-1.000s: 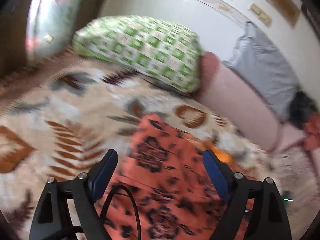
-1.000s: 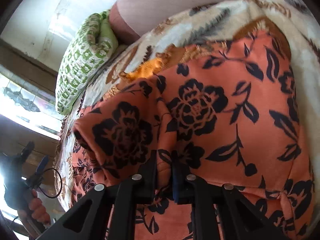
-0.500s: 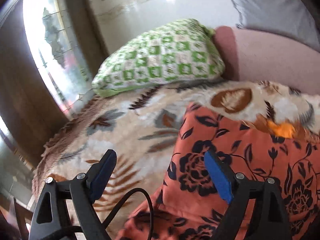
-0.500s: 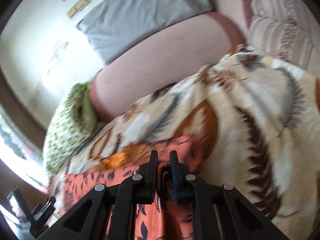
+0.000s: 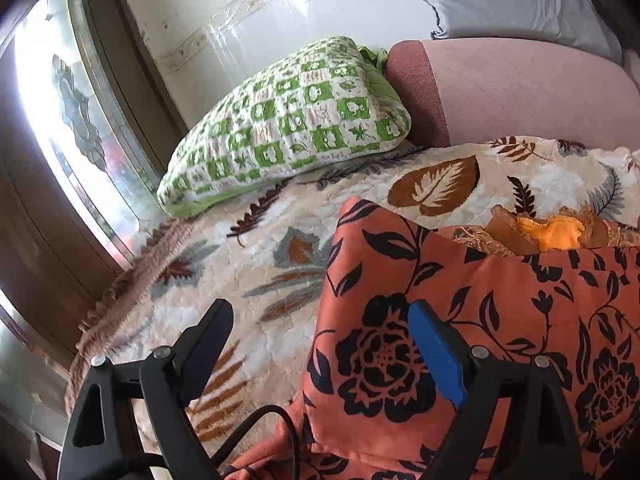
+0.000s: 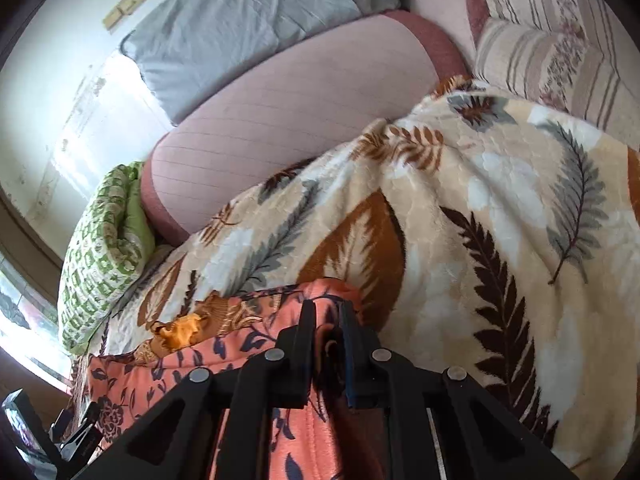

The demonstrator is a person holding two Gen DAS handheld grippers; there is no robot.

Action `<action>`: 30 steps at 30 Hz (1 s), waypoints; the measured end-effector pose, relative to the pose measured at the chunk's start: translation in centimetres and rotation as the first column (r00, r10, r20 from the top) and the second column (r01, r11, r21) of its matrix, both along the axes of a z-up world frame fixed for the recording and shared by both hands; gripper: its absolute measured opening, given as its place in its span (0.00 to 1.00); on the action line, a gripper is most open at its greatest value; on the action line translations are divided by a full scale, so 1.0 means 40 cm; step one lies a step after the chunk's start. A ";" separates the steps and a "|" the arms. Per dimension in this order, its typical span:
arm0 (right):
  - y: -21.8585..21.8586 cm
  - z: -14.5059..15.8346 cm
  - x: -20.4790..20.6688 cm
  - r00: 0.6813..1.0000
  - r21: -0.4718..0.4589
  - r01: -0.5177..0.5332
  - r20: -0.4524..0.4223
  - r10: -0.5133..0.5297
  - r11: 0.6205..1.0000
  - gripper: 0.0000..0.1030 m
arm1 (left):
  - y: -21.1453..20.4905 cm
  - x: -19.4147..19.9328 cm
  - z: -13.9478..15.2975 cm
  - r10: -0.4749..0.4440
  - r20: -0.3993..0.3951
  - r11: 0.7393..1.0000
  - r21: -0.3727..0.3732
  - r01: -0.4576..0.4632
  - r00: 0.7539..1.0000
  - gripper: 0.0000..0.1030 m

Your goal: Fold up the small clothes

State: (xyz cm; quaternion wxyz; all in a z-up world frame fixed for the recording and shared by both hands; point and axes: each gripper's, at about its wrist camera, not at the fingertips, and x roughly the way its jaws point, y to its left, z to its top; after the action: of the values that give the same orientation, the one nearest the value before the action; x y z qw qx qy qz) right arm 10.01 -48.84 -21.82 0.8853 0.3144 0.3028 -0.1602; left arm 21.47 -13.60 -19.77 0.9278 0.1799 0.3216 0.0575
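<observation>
At the far left of the left wrist view a bright window [image 5: 76,128] with a dark wooden frame lets in strong light, and a pale wall [image 5: 248,4] with a faint patterned border runs to the right of it. Against that wall lies a green-and-white checked pillow [image 5: 288,128], and just beside it a long pink bolster [image 5: 520,92], with a grey pillow [image 5: 512,0] propped behind. The bed is covered by a cream plush blanket [image 5: 256,264] printed with brown and grey leaves, its fringed edge hanging at the window side.

The left gripper [image 5: 320,344] hangs with its jaws spread wide and nothing between them; one finger is over the blanket, the blue-padded one over the orange floral garment [image 5: 500,320]. That garment, orange with black roses and vines, lies on the blanket at the lower right, and a smaller golden-brown and yellow piece of cloth [image 5: 548,232] sits at its far edge.

In the right wrist view the same bolster [image 6: 304,120] crosses the middle, a striped cushion [image 6: 552,44] lies at the upper right, and the leaf blanket [image 6: 500,216] fills the right side. The right gripper [image 6: 326,316] is pinched narrow onto an edge of the orange garment [image 6: 168,376].
</observation>
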 end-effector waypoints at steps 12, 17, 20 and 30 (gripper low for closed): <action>-0.022 -0.080 0.031 0.991 -0.006 0.024 -0.128 -0.025 1.000 0.12 | -0.034 -0.016 0.003 -0.019 0.058 0.994 0.109 0.013 0.998 0.87; -0.035 -0.073 0.018 0.992 0.036 0.044 -0.118 -0.040 0.998 0.20 | -0.024 -0.017 0.012 0.006 0.080 0.992 0.123 -0.015 0.997 0.87; -0.045 -0.054 0.000 0.993 0.052 0.070 -0.104 -0.064 0.996 0.33 | -0.028 -0.023 0.015 0.019 0.107 0.987 0.158 -0.036 0.994 0.87; -0.047 0.058 -0.101 0.975 0.046 0.140 0.166 -0.146 0.989 0.79 | -0.038 -0.047 0.036 0.056 0.240 0.962 0.247 -0.116 0.969 0.87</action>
State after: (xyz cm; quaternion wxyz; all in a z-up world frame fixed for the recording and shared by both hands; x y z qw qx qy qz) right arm 5.98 -50.72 -19.50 0.8885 0.3629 0.2058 -0.1909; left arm 19.59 -15.10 -18.32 0.9239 0.2777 0.2091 0.1601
